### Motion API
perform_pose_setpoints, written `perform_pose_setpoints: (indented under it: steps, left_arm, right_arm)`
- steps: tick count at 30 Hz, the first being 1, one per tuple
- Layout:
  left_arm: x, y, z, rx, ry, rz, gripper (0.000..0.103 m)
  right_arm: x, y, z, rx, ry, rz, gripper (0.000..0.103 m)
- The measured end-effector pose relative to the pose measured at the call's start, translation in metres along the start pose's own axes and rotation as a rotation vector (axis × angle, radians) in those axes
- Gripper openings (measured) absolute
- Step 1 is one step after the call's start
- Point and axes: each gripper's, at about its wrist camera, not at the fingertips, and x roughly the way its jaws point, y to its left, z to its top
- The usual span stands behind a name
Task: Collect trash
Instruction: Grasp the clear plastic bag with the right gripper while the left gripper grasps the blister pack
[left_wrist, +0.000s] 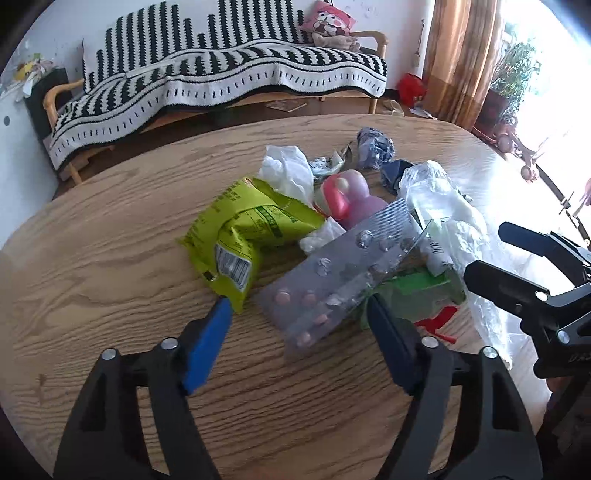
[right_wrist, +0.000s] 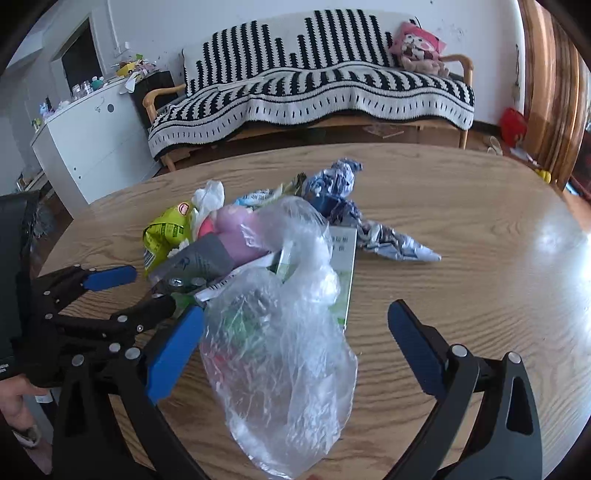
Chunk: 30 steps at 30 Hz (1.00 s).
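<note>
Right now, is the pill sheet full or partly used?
Partly used: the pill sheet holds pink pills at its near end, while the far bubbles look empty.

A clear plastic bag (right_wrist: 280, 332) veiled the green box (right_wrist: 341, 295) beneath it, blurring its print. The blister pack (left_wrist: 332, 280) covered part of the pink bottle (left_wrist: 351, 199). The bag's near end ran off the frame.

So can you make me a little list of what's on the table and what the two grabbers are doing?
table: wooden table
trash pile: green snack bag, pill strip, pink bottle, clear plastic bag, crumpled blue wrapper
left gripper: open, around the pill strip's near end
right gripper: open, either side of the clear plastic bag
</note>
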Motion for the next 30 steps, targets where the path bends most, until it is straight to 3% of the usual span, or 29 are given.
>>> perform_pose_setpoints:
  steps: [5, 21, 23, 25, 30]
  left_arm:
    - [-0.006, -0.008, 0.001, 0.034, -0.031, 0.009, 0.073]
    - [-0.006, -0.012, 0.007, -0.011, -0.045, -0.006, 0.072]
    - [-0.004, -0.015, 0.009, -0.012, -0.042, 0.003, 0.068]
    - [-0.001, -0.015, 0.009, -0.025, -0.018, 0.008, 0.052]
    - [0.002, -0.014, 0.009, -0.065, 0.011, -0.007, 0.032]
  right_arm:
    - [-0.003, 0.000, -0.001, -0.005, -0.009, 0.002, 0.096]
    - [-0.006, 0.002, -0.005, 0.004, 0.015, 0.033, 0.093]
    - [-0.006, 0.003, -0.005, 0.002, 0.017, 0.044, 0.087]
    - [-0.005, 0.005, -0.006, -0.001, 0.027, 0.053, 0.064]
    - [-0.003, 0.007, -0.007, -0.012, 0.041, 0.058, 0.042]
